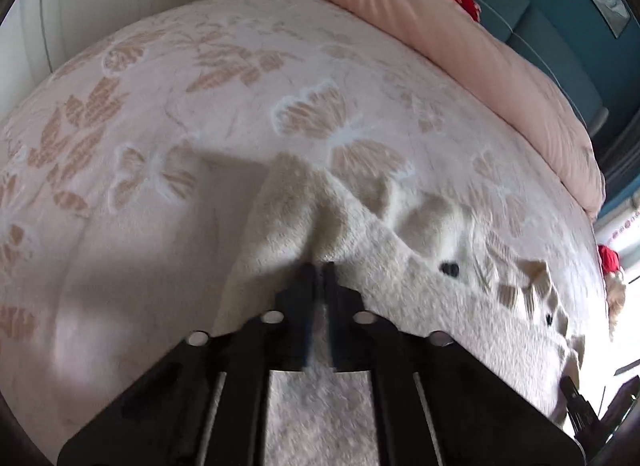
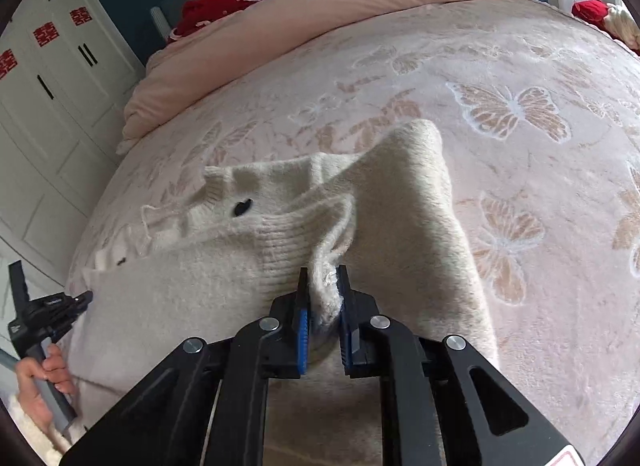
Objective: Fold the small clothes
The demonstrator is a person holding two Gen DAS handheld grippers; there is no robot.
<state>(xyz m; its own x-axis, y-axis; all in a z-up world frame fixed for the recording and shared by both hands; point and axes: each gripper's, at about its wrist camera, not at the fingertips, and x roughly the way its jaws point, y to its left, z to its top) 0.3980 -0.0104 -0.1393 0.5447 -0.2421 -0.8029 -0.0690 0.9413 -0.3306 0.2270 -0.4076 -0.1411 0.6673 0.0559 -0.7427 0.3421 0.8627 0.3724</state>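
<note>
in the left wrist view, the left gripper (image 1: 319, 266) has its jaws clenched on a fold of the cream sweater (image 1: 420, 278), and only a thin strip of knit shows between the fingers. the sweater lies on the butterfly blanket (image 1: 160, 105), and it spreads from the gripper toward the right side, where two dark buttons (image 1: 449, 268) sit on its front. beyond the sweater, the peach duvet (image 1: 460, 37) is bunched at the far edge of the blanket. the risk here, i think, is that the grip takes little cloth. if the hand pulls fast, the soft knit can slide out and the fold falls open.

in the right wrist view, the right gripper (image 2: 322, 272) is grasping a bunched piece of the sweater, probably a cuff or hem, between its blue pads (image 2: 303, 330). the piece is lifted a little above the body of the sweater, which lies flat on the blanket under it. the left gripper is at the left edge of the sweater, held by the person's hand (image 2: 40, 378). i cannot tell from this view how its jaws stand. here i judge that the thick bunch can carry a lower layer with it, so the fold may come crooked, or the whole sweater may drag over the fuzzy blanket.
</note>
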